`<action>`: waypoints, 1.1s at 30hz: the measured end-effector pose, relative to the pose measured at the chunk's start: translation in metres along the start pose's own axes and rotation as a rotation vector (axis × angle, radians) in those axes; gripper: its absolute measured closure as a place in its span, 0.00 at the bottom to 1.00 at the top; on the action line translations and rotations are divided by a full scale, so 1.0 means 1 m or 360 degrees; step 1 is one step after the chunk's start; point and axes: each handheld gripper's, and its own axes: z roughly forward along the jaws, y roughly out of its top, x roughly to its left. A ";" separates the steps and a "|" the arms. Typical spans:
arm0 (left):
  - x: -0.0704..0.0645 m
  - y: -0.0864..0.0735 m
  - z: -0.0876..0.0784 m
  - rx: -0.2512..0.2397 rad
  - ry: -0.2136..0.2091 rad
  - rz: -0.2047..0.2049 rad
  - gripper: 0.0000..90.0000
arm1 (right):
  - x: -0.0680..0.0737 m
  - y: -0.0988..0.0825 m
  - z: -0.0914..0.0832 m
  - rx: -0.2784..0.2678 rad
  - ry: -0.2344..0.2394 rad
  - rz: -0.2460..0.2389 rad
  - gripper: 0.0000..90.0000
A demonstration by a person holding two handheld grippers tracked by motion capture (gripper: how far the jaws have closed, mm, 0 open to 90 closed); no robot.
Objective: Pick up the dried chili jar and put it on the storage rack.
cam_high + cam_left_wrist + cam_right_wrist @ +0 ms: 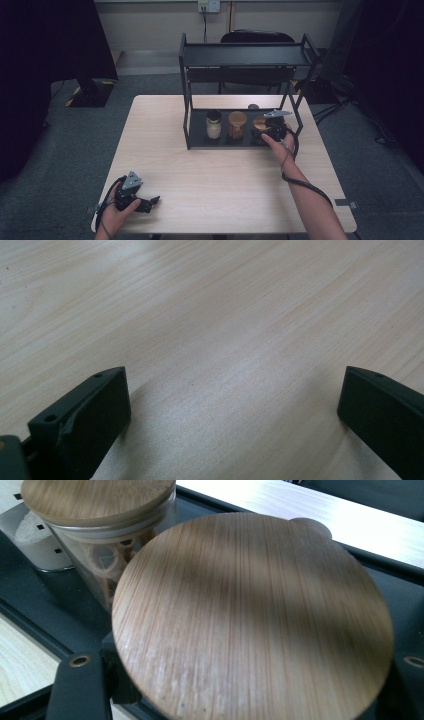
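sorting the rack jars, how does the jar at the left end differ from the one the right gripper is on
The left jar holds something pale and whitish and stands free on the rack's lower shelf; the right jar sits between the jaws of the right gripper, its contents hidden. The left jar's top looks dark from above, the right jar's lid is light bamboo. Both stand upright in the same row.

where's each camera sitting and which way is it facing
High view: above the person's side, facing forward and down on the table and rack; both forearms show.
Left gripper view: on the left gripper, facing bare tabletop; its open jaws show.
Right gripper view: on the right gripper, facing the jar it grips; jaws flank it.
Shared: high and right gripper views show that jar and its middle neighbour.
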 end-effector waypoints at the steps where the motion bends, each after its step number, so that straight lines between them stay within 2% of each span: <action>1: 0.000 0.000 0.000 0.0000 0.0000 0.0000 0.00 | 0.000 0.000 0.001 0.0000 0.0001 0.0003 0.28; 33: 0.000 0.000 0.000 0.0000 0.0000 0.0000 0.00 | -0.004 0.000 0.012 -0.0013 -0.0002 0.0052 0.28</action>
